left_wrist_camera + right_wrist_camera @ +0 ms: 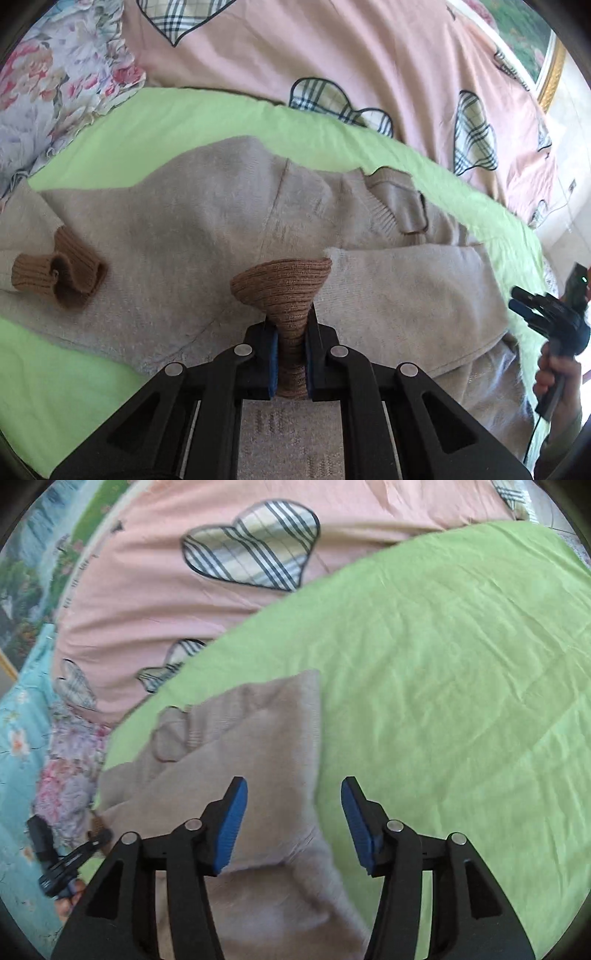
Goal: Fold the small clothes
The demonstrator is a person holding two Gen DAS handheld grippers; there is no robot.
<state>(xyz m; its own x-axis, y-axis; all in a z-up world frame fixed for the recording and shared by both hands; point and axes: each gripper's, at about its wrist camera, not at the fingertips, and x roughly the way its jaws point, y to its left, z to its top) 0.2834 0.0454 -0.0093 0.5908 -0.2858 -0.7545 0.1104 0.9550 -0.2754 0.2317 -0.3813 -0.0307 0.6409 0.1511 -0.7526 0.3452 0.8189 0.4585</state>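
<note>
Clamped between the blue pads of the left gripper (pixel 291 354) is the brown ribbed cuff (pixel 284 291) of a beige knitted sweater (pixel 207 225), pinched tight, probably so the sleeve can be drawn across the body for a fold. That sweater lies spread on a light green sheet (pixel 207 110), its other brown cuff (pixel 55 275) curled at the left. Further out, the right gripper (pixel 293 823) hangs above the sweater's edge with jaws apart and nothing between them, seemingly free to take another hold. No containers are in view; a pink quilt with plaid hearts (pixel 155 590) lies beyond.
</note>
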